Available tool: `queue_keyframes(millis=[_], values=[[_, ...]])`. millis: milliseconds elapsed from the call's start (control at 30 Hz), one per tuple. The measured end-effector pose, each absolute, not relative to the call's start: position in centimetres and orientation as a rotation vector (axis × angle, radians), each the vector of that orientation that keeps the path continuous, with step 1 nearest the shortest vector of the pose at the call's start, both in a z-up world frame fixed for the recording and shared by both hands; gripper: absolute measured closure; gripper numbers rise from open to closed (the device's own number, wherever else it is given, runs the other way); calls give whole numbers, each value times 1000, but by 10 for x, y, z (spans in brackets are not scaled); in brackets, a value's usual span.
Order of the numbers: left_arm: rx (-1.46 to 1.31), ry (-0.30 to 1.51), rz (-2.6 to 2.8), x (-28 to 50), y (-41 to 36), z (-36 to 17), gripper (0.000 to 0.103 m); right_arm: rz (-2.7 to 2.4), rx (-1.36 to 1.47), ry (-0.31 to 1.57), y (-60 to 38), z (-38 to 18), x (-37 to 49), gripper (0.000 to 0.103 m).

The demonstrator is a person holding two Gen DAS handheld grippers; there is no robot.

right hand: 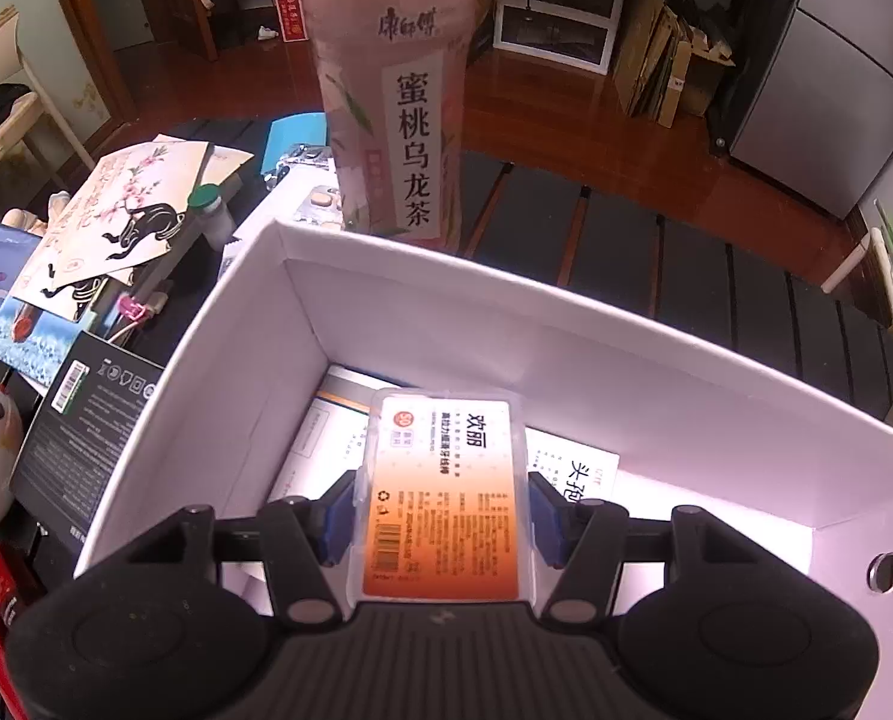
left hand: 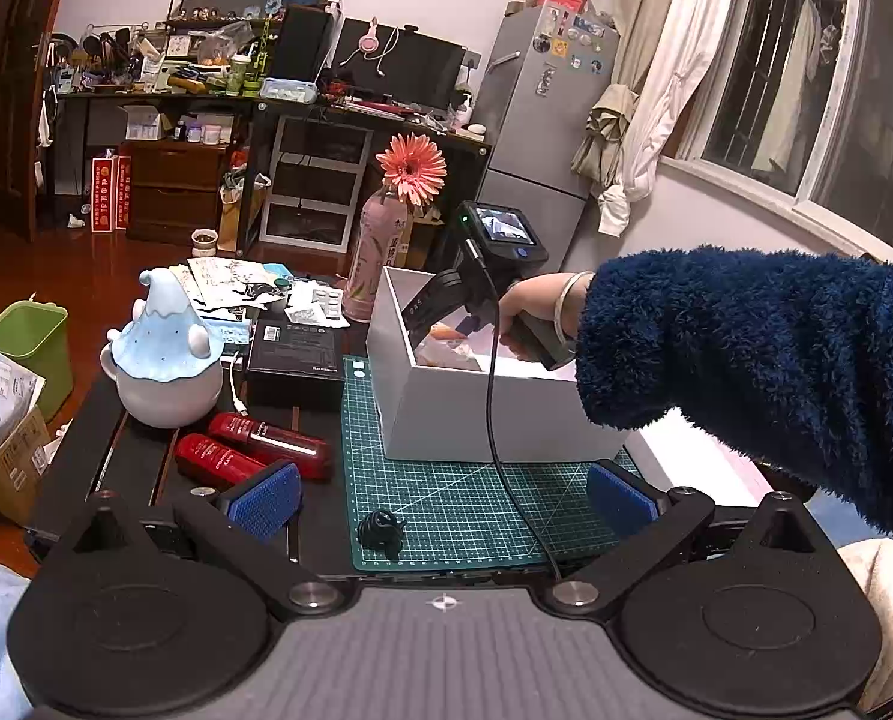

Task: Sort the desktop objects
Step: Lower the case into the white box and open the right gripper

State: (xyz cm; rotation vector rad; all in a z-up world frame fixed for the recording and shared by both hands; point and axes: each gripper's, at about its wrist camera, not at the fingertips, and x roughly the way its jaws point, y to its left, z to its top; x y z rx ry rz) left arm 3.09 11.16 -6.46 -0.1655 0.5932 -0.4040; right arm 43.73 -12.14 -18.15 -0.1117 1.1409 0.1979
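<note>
We see a big white box (right hand: 566, 324) on the green mat (left hand: 476, 510). Behind it stands a pink tea bottle (right hand: 386, 90). Our right gripper (right hand: 440, 516) pinches a small orange-label case (right hand: 446, 480) from both sides, down inside the box, above paper packs (right hand: 326, 450). Our left gripper (left hand: 440, 498) waits wide apart over the mat, holding nothing, near a little black clip (left hand: 380, 531).

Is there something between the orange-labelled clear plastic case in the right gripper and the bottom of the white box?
No bare path: the right gripper holds the clear plastic case with the orange label inside the white cardboard box, and white printed packets already lie on the bottom under it. The case would land on them.
</note>
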Motion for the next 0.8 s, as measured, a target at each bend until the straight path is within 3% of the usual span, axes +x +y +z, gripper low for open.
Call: queue_keyframes(millis=[600, 667, 733, 800], values=[[-145, 598, -389, 28, 109, -63, 0, 192, -36, 1142, -127, -184, 437, 45], [-143, 598, -388, 29, 109, -63, 0, 194, -36, 1139, -128, -181, 436, 43], [-137, 598, -385, 29, 108, -64, 0, 193, -33, 1136, -131, -179, 435, 34], [-131, 600, -381, 29, 108, -64, 0, 194, -23, 1127, -134, -175, 434, 34]])
